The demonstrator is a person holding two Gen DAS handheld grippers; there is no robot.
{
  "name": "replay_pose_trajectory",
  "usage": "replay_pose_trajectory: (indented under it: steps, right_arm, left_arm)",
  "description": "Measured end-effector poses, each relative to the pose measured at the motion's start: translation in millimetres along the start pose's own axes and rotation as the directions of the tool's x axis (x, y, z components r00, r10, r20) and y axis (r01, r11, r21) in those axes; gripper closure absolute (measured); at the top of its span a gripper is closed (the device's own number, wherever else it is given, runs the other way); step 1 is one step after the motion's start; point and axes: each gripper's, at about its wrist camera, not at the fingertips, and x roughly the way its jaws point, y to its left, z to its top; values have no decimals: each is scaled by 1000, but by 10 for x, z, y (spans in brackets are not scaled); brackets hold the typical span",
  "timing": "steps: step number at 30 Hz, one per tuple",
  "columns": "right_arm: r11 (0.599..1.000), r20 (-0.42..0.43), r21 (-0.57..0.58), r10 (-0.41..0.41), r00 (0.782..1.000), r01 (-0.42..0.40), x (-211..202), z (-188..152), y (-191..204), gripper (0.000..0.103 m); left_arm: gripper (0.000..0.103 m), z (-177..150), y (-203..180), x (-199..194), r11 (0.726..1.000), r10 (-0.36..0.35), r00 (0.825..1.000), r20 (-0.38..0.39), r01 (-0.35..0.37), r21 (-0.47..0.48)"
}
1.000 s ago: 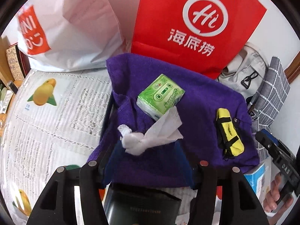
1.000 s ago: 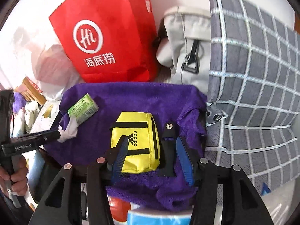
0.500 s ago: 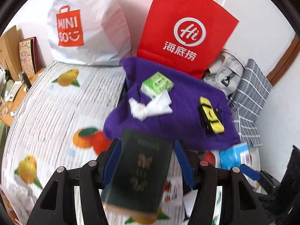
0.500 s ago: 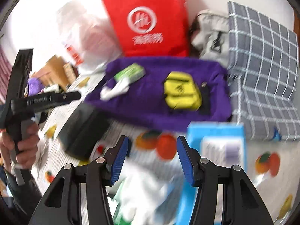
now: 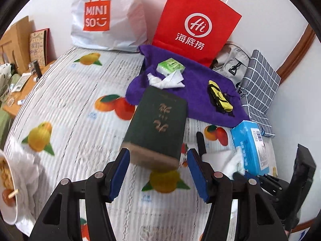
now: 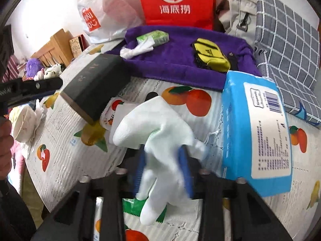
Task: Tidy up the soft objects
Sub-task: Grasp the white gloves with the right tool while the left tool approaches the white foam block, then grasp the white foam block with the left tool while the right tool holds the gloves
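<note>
White glove (image 6: pixel 158 140) is clamped in the right tongs (image 6: pixel 163 172); left tongs (image 5: pixel 158 173) gape wide, empty, behind the dark-green book (image 5: pixel 158 126).

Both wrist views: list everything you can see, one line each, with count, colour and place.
towel: one, purple, spread at the table's far side
tissue pack: one, green, on the towel
tissue: one, white, crumpled on the towel by the pack
pouch: one, yellow and black, on the towel's right part
book: one, dark green, just ahead of the left tongs
wipes pack: one, blue, on the tablecloth at right
glove: one, white, in the right tongs
paper bag: one, red, behind the towel
plastic bag: one, white, back left
left tongs: open
right tongs: shut on the glove
</note>
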Motion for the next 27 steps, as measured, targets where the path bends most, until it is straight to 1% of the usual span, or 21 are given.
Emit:
replay_pose_trajectory:
  steps: [2, 4, 6, 10, 17, 19, 20, 21, 24, 25, 27]
  right_arm:
    - [999, 10, 17, 29, 1000, -29, -90, -36, -5, 94]
    - [998, 46, 32, 47, 998, -49, -225, -91, -7, 94]
    - [998, 66, 42, 52, 996, -55, -324, -139, -11, 94]
    - [992, 121, 75, 89, 989, -99, -565, -285, -32, 94]
    - [988, 185, 104, 90, 979, -111, -850, -559, -97, 94]
    - [989, 195, 112, 70, 978, -93, -908, -646, -133, 94]
    - [990, 200, 116, 51, 979, -75, -941, -694, -156, 94]
    - [991, 204, 121, 38, 978, -64, -967, -735, -179, 94]
    - [986, 205, 163, -15, 979, -19, -1025, -903, -294, 94]
    - [983, 205, 183, -40, 978, 2, -1041, -980, -344, 94]
    - [978, 201, 210, -56, 978, 12, -1046, -1080, -406, 94]
  left_arm:
    - [46, -59, 30, -27, 1000, 1, 1000, -5, -1, -7]
    - [46, -119, 39, -48, 1000, 2, 1000, -6, -2, -6]
    - [46, -196, 34, -62, 1000, 18, 1000, -8, -18, 1]
    - [46, -340, -1, -64, 1000, 15, 1000, -16, -15, 10]
    - [46, -562, -136, -41, 999, 34, 999, -30, -33, 28]
    - [42, -607, -216, -52, 999, 34, 999, -29, -33, 40]
    - [35, -621, -244, -56, 998, 33, 999, -27, -31, 45]
    - [30, -640, -297, -59, 998, 30, 999, -24, -29, 56]
    - [25, -688, -423, -56, 997, 20, 1000, -24, -18, 74]
    - [25, -701, -465, -48, 997, 11, 1000, -27, -9, 78]
    - [24, -725, -556, -17, 996, 4, 999, -33, -1, 90]
